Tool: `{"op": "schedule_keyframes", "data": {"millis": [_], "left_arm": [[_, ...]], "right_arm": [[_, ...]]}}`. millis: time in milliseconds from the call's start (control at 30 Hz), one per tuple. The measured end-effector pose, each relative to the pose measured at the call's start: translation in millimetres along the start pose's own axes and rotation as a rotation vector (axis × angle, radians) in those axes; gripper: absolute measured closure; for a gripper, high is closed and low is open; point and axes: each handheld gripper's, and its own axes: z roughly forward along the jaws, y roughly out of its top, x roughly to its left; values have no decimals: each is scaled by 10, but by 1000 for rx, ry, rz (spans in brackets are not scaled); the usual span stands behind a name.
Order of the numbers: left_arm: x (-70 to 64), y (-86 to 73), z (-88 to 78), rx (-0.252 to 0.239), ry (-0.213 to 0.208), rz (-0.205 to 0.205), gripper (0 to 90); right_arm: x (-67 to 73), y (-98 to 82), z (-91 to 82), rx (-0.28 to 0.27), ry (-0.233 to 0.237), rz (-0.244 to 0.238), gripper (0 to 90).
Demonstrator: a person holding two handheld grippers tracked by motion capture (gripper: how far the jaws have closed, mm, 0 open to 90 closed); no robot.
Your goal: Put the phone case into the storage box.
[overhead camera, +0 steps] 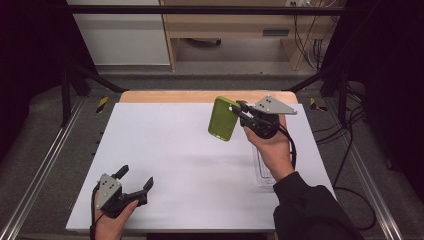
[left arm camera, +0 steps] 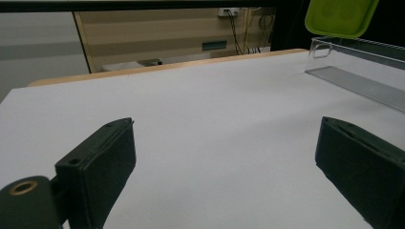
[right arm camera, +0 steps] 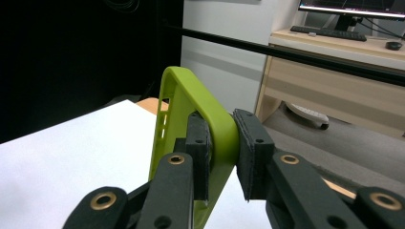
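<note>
- Nearest the high camera was my left gripper, low at the near-left corner of the white table, jaws spread wide with nothing between them.
- From the left gripper view those two black pads sat well apart over bare white surface, so that one was doing nothing at all.
- My right gripper was up over the far-right part of the table, jaws pinched on the edge of a green phone case.
- That case hung in the air off the gripper's left side in the high view, standing more or less on end and tilted a bit, clear of the table.
- In the right gripper view the pads clamped one rim of the green phone case, one pad inside the shell and one outside, with the rest of the case reaching up and away from the jaws.
- My right hand wrapped the gripper body from below, dark sleeve coming in from the bottom right.
- Just under that hand lay a clear plastic tray flat on the table near the right edge.
- Same clear plastic tray showed up at the far right in the left gripper view, with the green phone case floating above its far end, not touching it.
</note>
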Motion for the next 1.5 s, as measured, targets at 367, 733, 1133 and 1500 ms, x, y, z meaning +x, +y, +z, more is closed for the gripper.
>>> {"op": "schedule_keyframes", "data": {"millis": [367,733,1133,1500], "left_arm": [[11,-6,6,4,-2,0,59],[13,-8,13,3,-6,-1,59],[18,-10,19,6,-11,7,58],[36,-8,14,1,-4,-8,33]], "right_arm": [[-139,99,-117,-12,-17,-21,770],[-286,134,-266,-30,-57,-34,770],[-517,100,-449,-25,-104,-25,770],[-716,40,-631,-17,-144,-14,770]]}}
